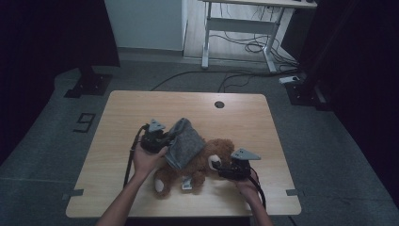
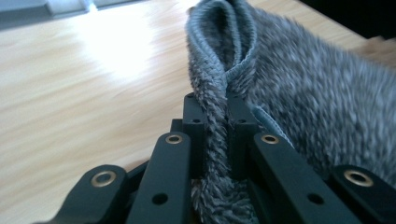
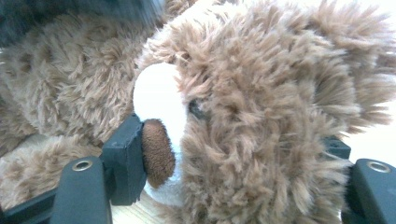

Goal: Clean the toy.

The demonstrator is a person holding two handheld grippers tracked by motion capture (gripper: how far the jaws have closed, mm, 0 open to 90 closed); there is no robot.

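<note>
On my left, the left tongs are clenched on the hem of the grey knitted garment; in the left gripper view the doubled edge of the garment runs straight up between the two black jaws, pinched tight with no gap. The garment hangs half lifted over the bear's middle, near the centre of the desk, its free end draped on the brown fur. I judge the step in hand is dressing or covering the teddy bear, so from this side I want to keep that pinch firm and carry the hem low and level across the body, not yank upward, since the knit could stretch or slide out of the jaws. Moving across, the bear lies on its back toward the near edge of the desk, feet toward me, a white tag near its legs. On my right, the right tongs grasp the bear's head: in the right gripper view one jaw presses by the brown nose and white muzzle, the other is sunk in fur on the far side of the head. I would hold that side steady as an anchor, squeezing only enough to stop the head rolling, so the left side can draw the cloth along without dragging the toy.
</note>
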